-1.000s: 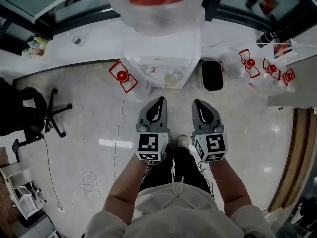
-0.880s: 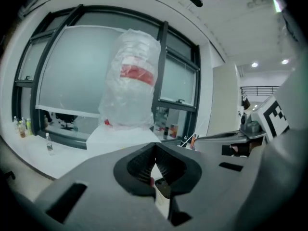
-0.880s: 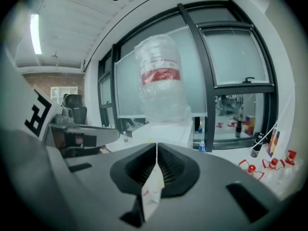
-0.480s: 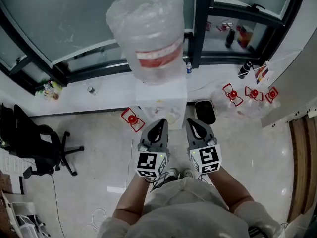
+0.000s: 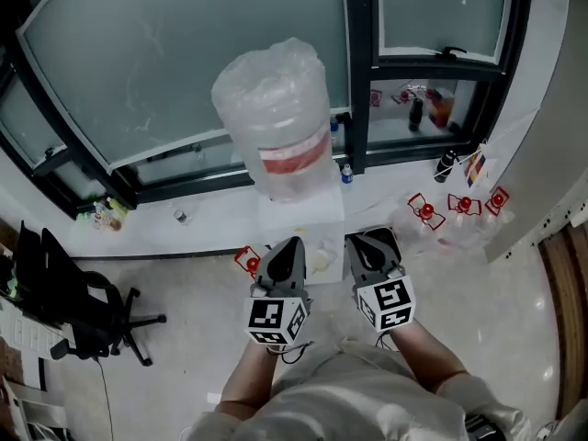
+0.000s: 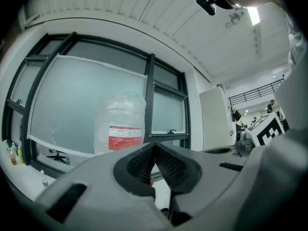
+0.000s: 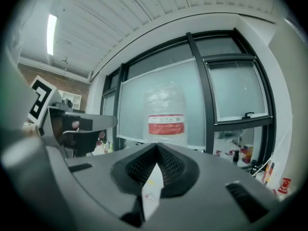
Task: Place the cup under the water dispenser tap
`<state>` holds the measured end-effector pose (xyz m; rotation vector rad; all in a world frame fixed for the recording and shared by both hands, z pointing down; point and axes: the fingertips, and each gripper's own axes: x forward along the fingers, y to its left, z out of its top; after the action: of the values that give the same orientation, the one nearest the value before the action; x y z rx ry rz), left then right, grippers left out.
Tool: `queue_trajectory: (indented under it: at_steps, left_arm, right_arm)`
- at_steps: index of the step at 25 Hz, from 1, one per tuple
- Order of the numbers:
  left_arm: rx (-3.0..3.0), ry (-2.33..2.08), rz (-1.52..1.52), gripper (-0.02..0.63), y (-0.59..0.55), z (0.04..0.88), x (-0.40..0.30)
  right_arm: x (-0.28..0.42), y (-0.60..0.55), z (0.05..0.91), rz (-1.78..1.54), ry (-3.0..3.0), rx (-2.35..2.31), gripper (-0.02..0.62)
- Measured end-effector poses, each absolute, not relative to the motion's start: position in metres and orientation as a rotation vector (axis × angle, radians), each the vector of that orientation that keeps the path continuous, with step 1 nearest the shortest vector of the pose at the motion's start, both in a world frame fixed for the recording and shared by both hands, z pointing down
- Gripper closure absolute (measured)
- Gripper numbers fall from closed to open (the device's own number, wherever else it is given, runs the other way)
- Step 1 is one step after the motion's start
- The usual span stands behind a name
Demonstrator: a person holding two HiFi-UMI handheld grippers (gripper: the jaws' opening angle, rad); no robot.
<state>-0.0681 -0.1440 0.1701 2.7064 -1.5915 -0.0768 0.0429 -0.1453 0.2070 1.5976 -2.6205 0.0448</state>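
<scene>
Gripping the left tool [image 5: 291,243] and the right tool [image 5: 361,241] side by side in front of the body, marker cubes nearest, tips aimed ahead. Both closed up, jaws pressed tip to tip, nothing caught in either (only background showing through the slot under the pads). Just past the tips, standing on the floor: the white water dispenser [image 5: 299,220], topped by a big bottle [image 5: 276,118] wrapped in clear plastic, red label round it. At the dispenser's front, between the two tools in the head view, a small pale round shape, apparently the cup [image 5: 321,259], too small to tell more. Off left, a black office chair [image 5: 57,303]; off right, red-marked items [image 5: 425,211] on the floor. Behind everything, a frosted window [image 5: 165,62] in dark frames
</scene>
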Motion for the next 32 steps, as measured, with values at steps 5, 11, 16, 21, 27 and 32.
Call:
queue_trajectory:
  at_steps: [5, 11, 16, 21, 27, 32]
  left_arm:
    - [2.724, -1.586, -0.059, 0.586, -0.146, 0.158, -0.063]
    - [2.743, -1.574, -0.085, 0.586, -0.151, 0.148, -0.054]
    - [2.716, -1.578, -0.064, 0.586, -0.159, 0.15, -0.053]
    - [2.701, -1.58, -0.072, 0.586, -0.167, 0.146, -0.055]
    - [2.694, -1.558, -0.072, 0.586, -0.172, 0.148, -0.054]
    - [2.715, -1.552, -0.059, 0.586, -0.177, 0.147, -0.05]
  right_arm:
    - [0.047, -0.147, 0.195, 0.027, -2.639, 1.597, 0.568]
    - [0.05, -0.154, 0.19, 0.024, -2.644, 1.582, 0.568]
    - [0.052, -0.158, 0.186, 0.02, -2.647, 1.574, 0.568]
    - [0.053, -0.164, 0.183, 0.021, -2.643, 1.568, 0.568]
    - [0.053, -0.168, 0.183, 0.018, -2.639, 1.554, 0.568]
    - [0.054, -0.173, 0.182, -0.024, -2.626, 1.556, 0.568]
